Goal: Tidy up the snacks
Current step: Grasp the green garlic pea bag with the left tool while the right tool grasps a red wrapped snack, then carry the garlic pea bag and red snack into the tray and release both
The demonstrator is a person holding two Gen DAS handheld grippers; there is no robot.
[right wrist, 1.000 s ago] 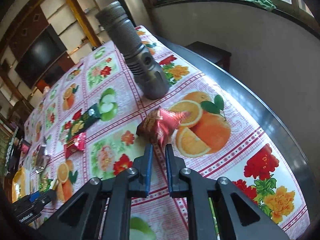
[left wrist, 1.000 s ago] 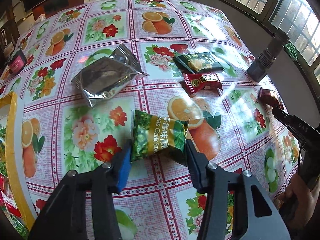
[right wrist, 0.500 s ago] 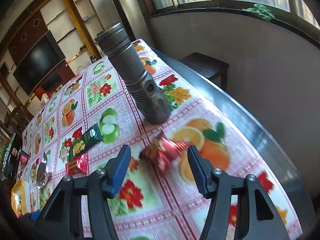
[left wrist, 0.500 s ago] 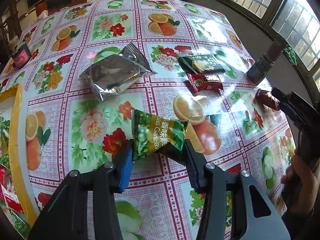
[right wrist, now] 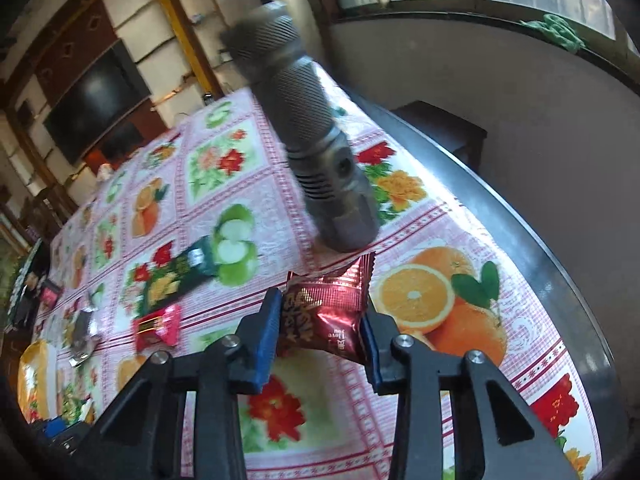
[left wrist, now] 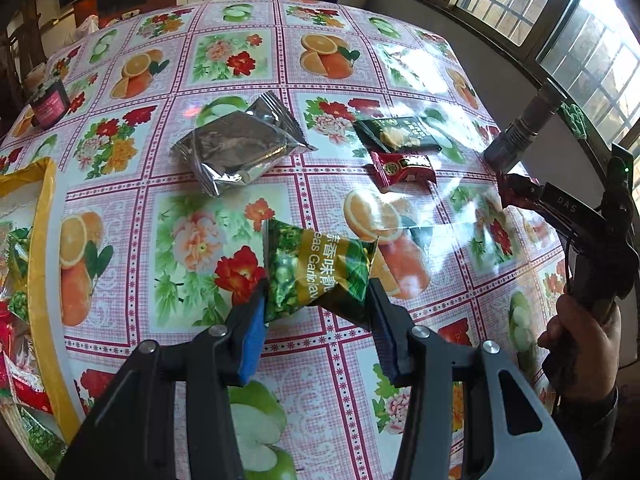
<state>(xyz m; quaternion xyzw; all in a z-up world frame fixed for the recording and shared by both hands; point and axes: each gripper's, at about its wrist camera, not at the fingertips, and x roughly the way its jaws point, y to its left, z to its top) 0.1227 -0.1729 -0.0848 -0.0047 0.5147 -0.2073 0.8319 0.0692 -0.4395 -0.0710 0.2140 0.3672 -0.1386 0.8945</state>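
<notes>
Where left wrist view covers whole floral oilcloth table [left wrist: 168, 208]: left gripper [left wrist: 318, 316] clamps green-gold garlic pea packet [left wrist: 320, 272]; silver foil pouch [left wrist: 236, 148], yellow-rimmed tray [left wrist: 42, 240] visible. Right wrist view alone shows right gripper [right wrist: 320, 334], jaws just closing onto dark red foil candy packet [right wrist: 328, 312], beside upright grey metal flashlight [right wrist: 312, 152].

upright flashlight [right wrist: 316, 152] just beyond right fingers [right wrist: 266, 332], bare tablecloth [left wrist: 192, 240] leftward

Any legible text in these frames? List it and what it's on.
"eas Garlic" plus Chinese characters: green snack packet in the left claw.
"DAS": right claw.
"Love you", upside down: red candy wrapper.
Dark green packet, small red packet: print too small.
</notes>
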